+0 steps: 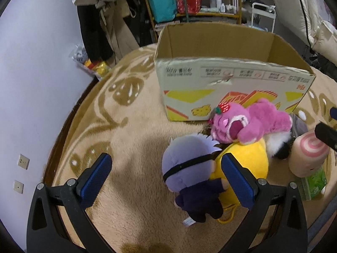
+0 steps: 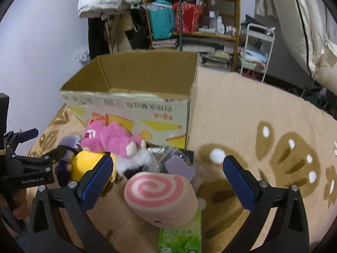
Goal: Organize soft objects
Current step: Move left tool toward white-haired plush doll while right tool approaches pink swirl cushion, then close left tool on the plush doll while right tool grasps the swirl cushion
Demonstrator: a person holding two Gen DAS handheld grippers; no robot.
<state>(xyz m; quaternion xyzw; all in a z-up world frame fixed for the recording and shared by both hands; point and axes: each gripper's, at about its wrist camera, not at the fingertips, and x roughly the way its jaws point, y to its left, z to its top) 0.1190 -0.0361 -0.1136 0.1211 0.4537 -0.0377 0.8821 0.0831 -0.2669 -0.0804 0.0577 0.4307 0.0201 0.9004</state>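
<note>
Hovering wide open: left gripper (image 1: 166,181) straddles purple-haired doll (image 1: 187,168); right gripper (image 2: 168,181) brackets swirl cushion (image 2: 160,198), likely for pickup. Beyond, pink plush (image 1: 252,122) tops pile. Farthest, cardboard box (image 2: 130,109) open, apparently for loading.

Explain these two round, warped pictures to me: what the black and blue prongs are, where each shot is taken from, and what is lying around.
No robot here: a person carries a two-finger claw in each hand, each with a wide-angle camera looking along its fingers. One picture looks out from the left claw, the other from the right claw. The blue pads are the fingertips. Both claws are open and hold nothing.

On the beige carpet stands an open cardboard box. In front of it is a heap of soft toys: a pink plush, a yellow plush, a lilac-haired doll and a pink-swirl roll cushion lying partly over a green tissue pack.
</note>
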